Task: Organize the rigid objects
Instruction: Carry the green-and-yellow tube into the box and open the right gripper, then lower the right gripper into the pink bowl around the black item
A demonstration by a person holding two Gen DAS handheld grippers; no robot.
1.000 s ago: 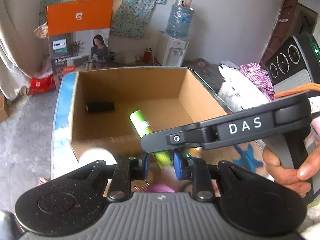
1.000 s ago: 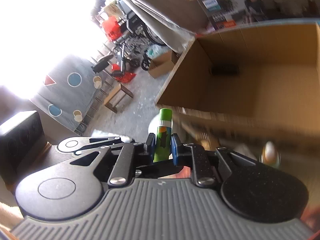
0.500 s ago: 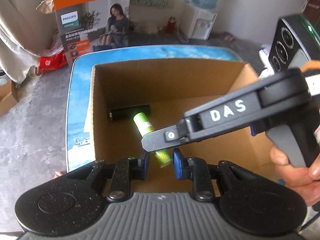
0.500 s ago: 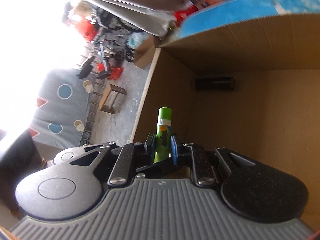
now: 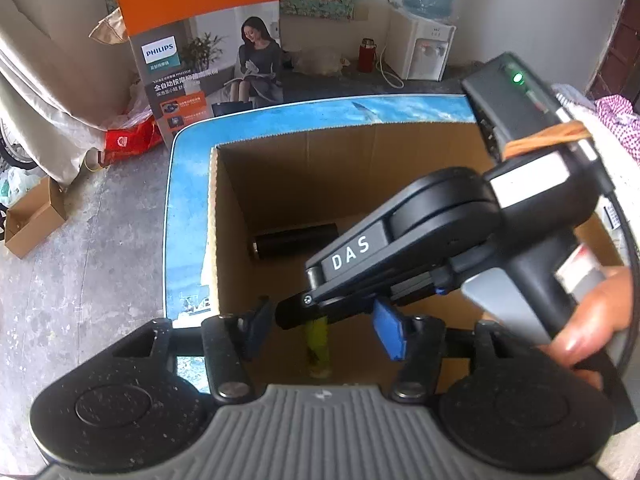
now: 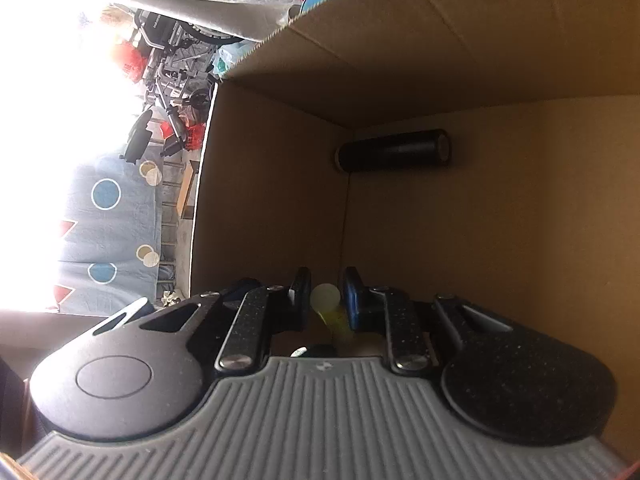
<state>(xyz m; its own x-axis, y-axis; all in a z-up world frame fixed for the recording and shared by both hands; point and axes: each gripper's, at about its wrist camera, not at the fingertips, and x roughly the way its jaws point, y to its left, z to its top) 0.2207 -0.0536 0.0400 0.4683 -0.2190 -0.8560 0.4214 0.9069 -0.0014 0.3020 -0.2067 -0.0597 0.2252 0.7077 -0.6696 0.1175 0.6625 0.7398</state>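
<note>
Cardboard box holds 1 black cylinder (lying); left gripper opening.

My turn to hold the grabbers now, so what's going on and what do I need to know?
Left gripper: over the box, jaws opening. A green tube shows between them, with the pads off it.
Right gripper: down inside the box, shut on a pale-tipped tube.
Black can: lying on the box floor by a wall.
Done: the can is packed.
Left: probably let the right one's tube go, then lift both grippers out. Nothing else to pack is in view.
</note>
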